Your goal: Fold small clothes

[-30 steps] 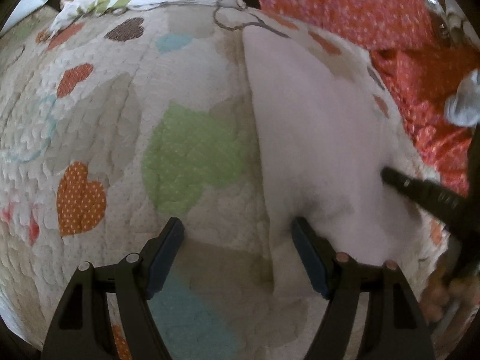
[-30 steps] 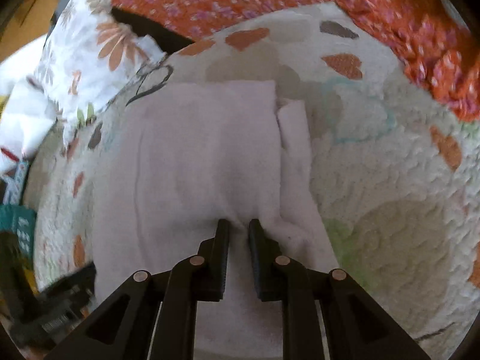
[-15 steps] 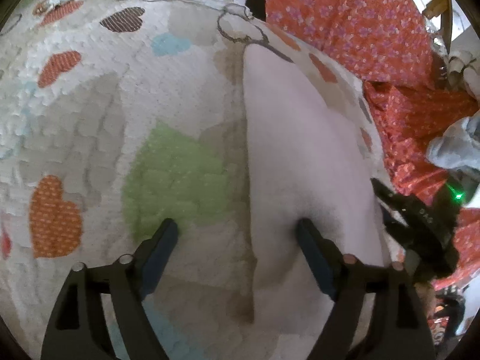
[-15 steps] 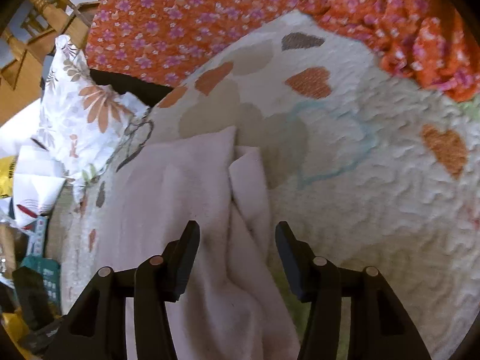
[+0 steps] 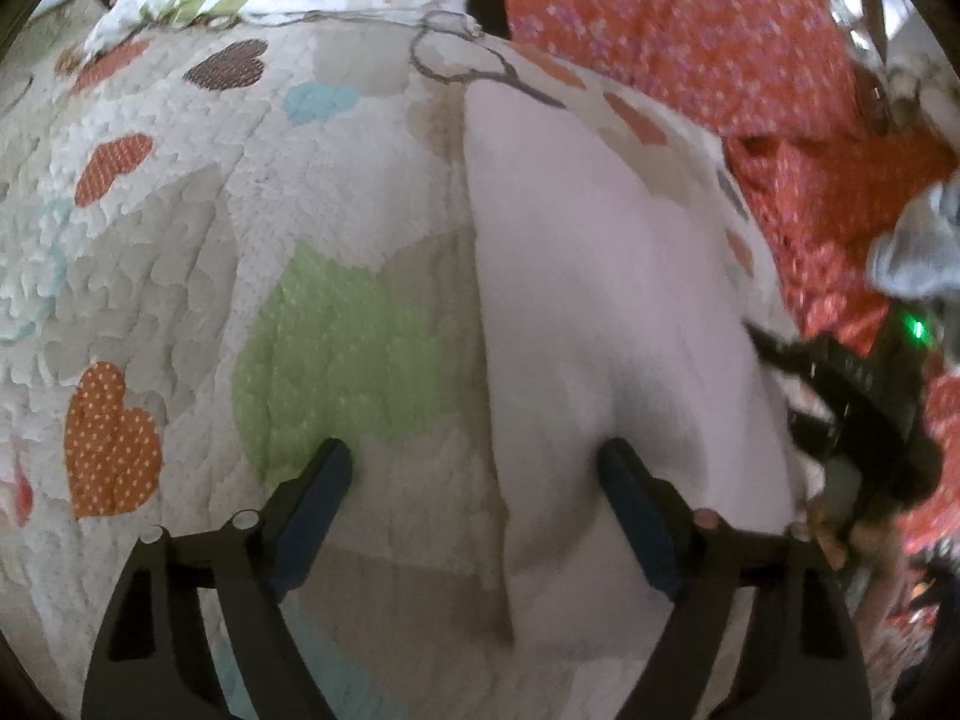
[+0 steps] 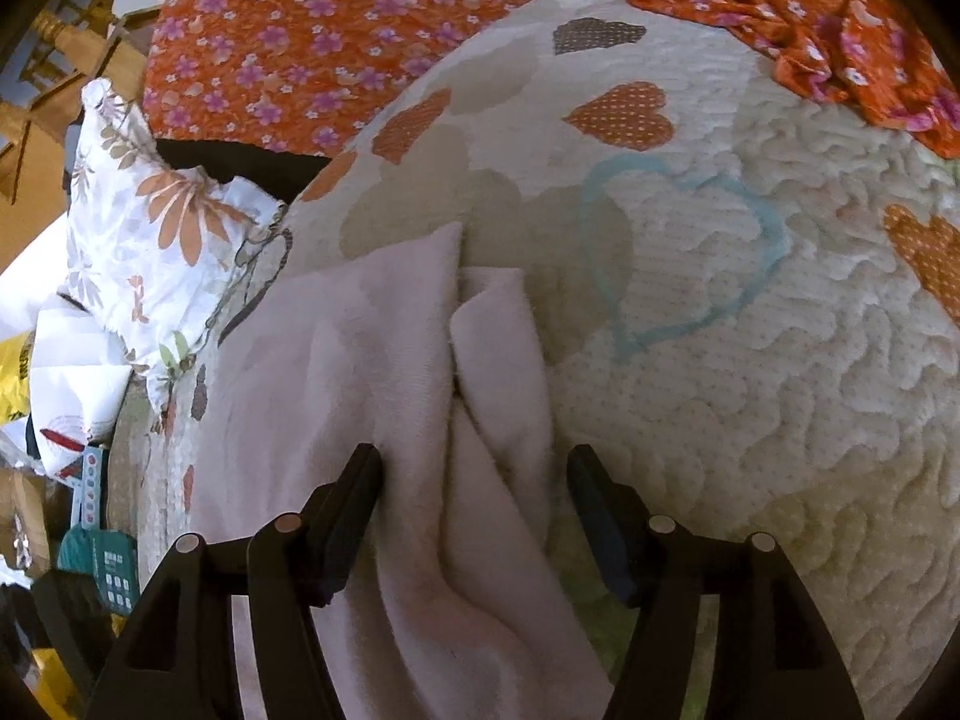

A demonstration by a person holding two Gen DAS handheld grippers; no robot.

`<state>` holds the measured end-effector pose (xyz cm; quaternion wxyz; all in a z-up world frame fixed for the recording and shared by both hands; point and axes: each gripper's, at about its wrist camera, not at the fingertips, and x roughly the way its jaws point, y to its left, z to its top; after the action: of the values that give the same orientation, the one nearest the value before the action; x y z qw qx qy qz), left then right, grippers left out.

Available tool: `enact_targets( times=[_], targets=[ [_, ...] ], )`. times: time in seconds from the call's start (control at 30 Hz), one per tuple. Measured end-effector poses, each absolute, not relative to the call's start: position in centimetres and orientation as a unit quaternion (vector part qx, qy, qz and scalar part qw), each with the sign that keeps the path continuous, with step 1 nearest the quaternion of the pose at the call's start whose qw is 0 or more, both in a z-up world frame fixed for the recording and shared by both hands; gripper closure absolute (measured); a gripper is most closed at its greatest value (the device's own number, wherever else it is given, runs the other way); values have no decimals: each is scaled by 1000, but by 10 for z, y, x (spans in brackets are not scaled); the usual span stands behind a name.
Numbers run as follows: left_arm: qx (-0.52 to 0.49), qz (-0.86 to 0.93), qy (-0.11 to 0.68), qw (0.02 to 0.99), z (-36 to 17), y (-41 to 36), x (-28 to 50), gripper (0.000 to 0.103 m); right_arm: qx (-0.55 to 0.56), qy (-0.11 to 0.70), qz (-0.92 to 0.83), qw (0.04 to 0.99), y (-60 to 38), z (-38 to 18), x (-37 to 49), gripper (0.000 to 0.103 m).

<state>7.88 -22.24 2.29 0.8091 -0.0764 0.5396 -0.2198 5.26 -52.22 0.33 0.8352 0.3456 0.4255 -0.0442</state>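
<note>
A pale pink cloth lies folded on a heart-patterned quilt. My left gripper is open and straddles the cloth's left folded edge, its right finger pressing on the cloth. In the right wrist view the same cloth lies bunched, with a loose flap at its right side. My right gripper is open over the cloth's near folds and holds nothing. The right gripper also shows in the left wrist view, at the cloth's right edge.
An orange floral fabric lies at the back and right of the quilt. A white floral pillow sits at the left, with boxes and bags beyond the bed edge. A grey cloth lies at the far right.
My right gripper opened, let go of the pink cloth and lifted back a little. My left gripper stayed open over the cloth's left edge.
</note>
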Motion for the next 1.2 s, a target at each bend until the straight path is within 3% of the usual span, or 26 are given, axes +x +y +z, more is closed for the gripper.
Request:
enact_targets(
  times=[0.97, 1.2],
  targets=[
    [100, -264, 508, 814, 19, -196, -11, 24, 363, 406, -90, 834, -536, 29, 5, 34],
    [58, -241, 502, 828, 29, -174, -28, 24, 295, 368, -125, 873, -515, 64, -26, 34]
  ],
)
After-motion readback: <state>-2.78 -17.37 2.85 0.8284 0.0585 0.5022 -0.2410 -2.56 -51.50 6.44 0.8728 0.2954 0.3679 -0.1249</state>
